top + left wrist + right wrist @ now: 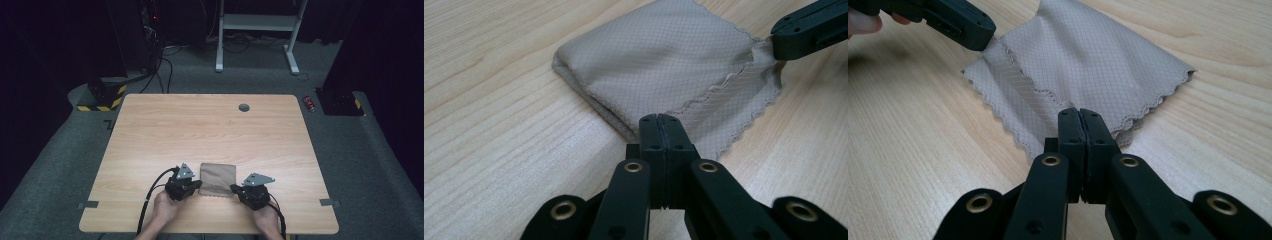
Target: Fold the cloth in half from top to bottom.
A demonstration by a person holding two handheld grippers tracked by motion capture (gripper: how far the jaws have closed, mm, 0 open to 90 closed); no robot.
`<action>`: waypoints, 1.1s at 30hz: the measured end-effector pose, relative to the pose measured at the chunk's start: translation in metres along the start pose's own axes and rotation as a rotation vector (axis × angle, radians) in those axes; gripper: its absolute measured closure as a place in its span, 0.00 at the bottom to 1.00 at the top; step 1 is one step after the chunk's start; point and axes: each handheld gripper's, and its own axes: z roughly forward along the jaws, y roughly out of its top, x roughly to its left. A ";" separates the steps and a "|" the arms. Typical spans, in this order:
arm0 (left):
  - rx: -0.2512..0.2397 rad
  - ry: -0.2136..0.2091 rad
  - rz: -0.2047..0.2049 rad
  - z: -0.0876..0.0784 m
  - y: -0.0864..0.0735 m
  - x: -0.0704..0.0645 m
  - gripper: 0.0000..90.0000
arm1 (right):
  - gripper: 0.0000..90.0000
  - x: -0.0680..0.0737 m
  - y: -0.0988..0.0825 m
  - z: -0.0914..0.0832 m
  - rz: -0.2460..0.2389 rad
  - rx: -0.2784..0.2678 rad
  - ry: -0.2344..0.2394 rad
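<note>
Both pinched tight on the folded beige cloth [218, 179]'s near corners — left gripper [659, 119], right gripper [1081, 112] — thin bites, so uneven lifting could slip a layer free.

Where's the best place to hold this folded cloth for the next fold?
The two near corners of the cloth, approached low from the person's side. Its scalloped free edges lie there and the rounded fold faces away. The left gripper and right gripper are each shut on a corner there.
</note>
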 end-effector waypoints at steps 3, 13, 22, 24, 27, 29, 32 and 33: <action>0.004 -0.005 -0.005 -0.001 -0.001 -0.001 0.98 | 0.95 0.001 -0.003 0.000 0.002 0.002 -0.002; -0.057 -0.011 -0.074 -0.010 0.011 0.002 0.72 | 0.84 -0.003 0.012 -0.017 0.043 -0.067 -0.030; 0.034 0.048 -0.036 0.005 -0.001 -0.003 0.65 | 0.70 0.006 0.006 0.008 0.021 0.024 -0.056; 0.043 0.053 -0.044 0.003 -0.006 -0.001 0.64 | 0.68 0.008 -0.001 0.007 0.004 0.040 -0.068; 0.048 0.074 -0.018 -0.001 -0.010 -0.003 0.64 | 0.65 0.007 -0.011 0.002 -0.019 0.045 -0.083; 0.044 0.079 -0.015 -0.001 -0.012 -0.004 0.63 | 0.64 0.006 -0.013 0.000 -0.011 0.044 -0.088; 0.046 0.074 -0.030 -0.002 -0.011 -0.002 0.62 | 0.63 0.004 -0.013 -0.002 -0.013 0.046 -0.086; 0.041 0.072 -0.040 -0.004 -0.011 0.000 0.61 | 0.64 0.003 -0.012 -0.003 -0.010 0.040 -0.085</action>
